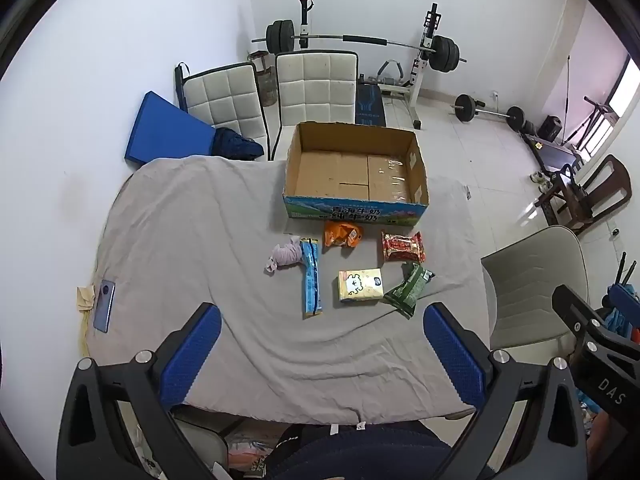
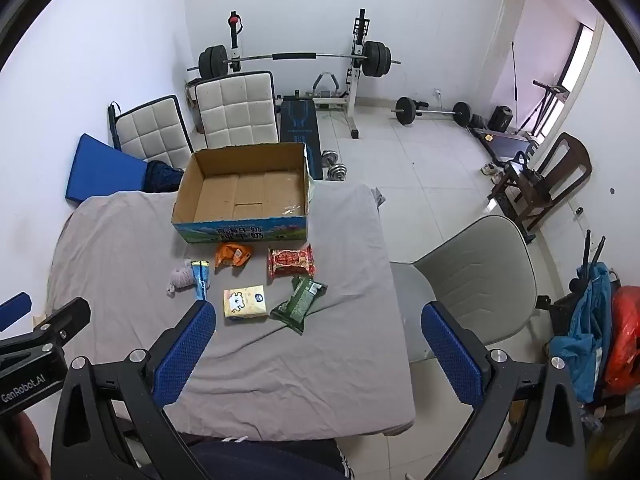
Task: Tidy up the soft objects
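A grey cloth (image 1: 192,240) covers the table; on it the cardboard box (image 1: 356,200) stands open, with the soft objects just in front: pink cloth toy (image 1: 285,258), blue tube pack (image 1: 311,280), orange bag (image 1: 342,234), red packet (image 1: 402,246), tissue pack (image 1: 359,285), green bag (image 1: 408,288); a phone (image 1: 105,306), probably, lies at the left edge. Left gripper (image 1: 322,356) and right gripper (image 2: 318,352) hover spread wide, holding nothing; white chairs (image 2: 236,110) and a barbell rack (image 2: 296,58) stand behind on the tiled floor (image 2: 432,152).

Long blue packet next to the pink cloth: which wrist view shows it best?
The left wrist view: the long blue packet lies fully visible on the grey sheet. In the right wrist view a blue pad of the right gripper covers its near end.
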Demonstrator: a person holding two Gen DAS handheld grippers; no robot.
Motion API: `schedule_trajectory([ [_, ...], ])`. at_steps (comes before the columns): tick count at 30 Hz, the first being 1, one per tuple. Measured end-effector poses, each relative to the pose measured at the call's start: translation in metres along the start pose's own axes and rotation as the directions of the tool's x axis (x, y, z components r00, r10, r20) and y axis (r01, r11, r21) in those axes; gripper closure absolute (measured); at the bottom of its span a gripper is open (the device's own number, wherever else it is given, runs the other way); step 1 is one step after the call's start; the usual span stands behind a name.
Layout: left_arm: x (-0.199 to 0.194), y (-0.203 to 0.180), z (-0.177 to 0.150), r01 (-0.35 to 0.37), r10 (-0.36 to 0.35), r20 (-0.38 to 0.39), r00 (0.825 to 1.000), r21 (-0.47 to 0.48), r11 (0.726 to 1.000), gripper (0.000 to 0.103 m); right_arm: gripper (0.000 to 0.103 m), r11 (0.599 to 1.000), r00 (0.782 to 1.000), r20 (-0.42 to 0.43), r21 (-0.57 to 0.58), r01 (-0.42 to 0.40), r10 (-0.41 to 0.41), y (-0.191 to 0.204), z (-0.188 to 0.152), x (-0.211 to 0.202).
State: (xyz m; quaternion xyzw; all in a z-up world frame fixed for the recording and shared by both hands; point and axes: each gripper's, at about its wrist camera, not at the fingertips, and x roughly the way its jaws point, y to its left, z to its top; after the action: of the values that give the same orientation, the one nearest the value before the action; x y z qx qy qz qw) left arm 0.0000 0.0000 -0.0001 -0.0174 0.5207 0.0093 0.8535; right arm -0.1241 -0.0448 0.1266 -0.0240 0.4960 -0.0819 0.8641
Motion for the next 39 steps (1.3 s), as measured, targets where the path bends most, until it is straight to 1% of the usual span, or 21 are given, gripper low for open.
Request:
schedule_trajectory([
  [5, 0.0, -0.001, 0.0, -0.011, 0.011, -0.008, 1.0, 0.008, 1.0, 0.0, 0.0, 1.0, 1.0, -0.015, 0.0, 0.007, -0.007, 0.001, 0.002, 0.001],
  [6, 0.006, 0.005, 0.0, -0.01, 0.01, -0.009, 1.0, 0.006, 1.0, 0.0, 0.0, 1.0, 1.0, -0.015, 0.001, 0.009, -0.009, 0.001, 0.001, 0.002],
  [9, 0.006, 0.004, 0.001, -0.004, 0.004, -0.016, 1.0, 0.002, 1.0, 0.0, 0.0, 1.0, 1.0, -0.017, 0.004, 0.01, -0.01, 0.004, -0.003, 0.009],
  [11, 0.006, 0.004, 0.001, -0.004, 0.004, -0.018, 1.0, 0.001, 1.0, 0.0, 0.0, 1.0, 1.0, -0.02, 0.01, 0.002, -0.002, 0.0, -0.002, 0.009],
  [17, 0.011, 0.006, -0.002, -0.003, 0.003, -0.021, 1.0, 0.004, 1.0, 0.0, 0.0, 1.0, 1.0, -0.028, 0.011, 0.012, -0.012, 0.0, 0.0, 0.012],
  [39, 0.01, -0.001, 0.005, 0.001, 0.0, -0.018, 1.0, 0.014, 1.0, 0.0, 0.0, 1.0, 1.0, -0.006, 0.008, 0.013, -0.013, -0.002, 0.004, 0.007],
])
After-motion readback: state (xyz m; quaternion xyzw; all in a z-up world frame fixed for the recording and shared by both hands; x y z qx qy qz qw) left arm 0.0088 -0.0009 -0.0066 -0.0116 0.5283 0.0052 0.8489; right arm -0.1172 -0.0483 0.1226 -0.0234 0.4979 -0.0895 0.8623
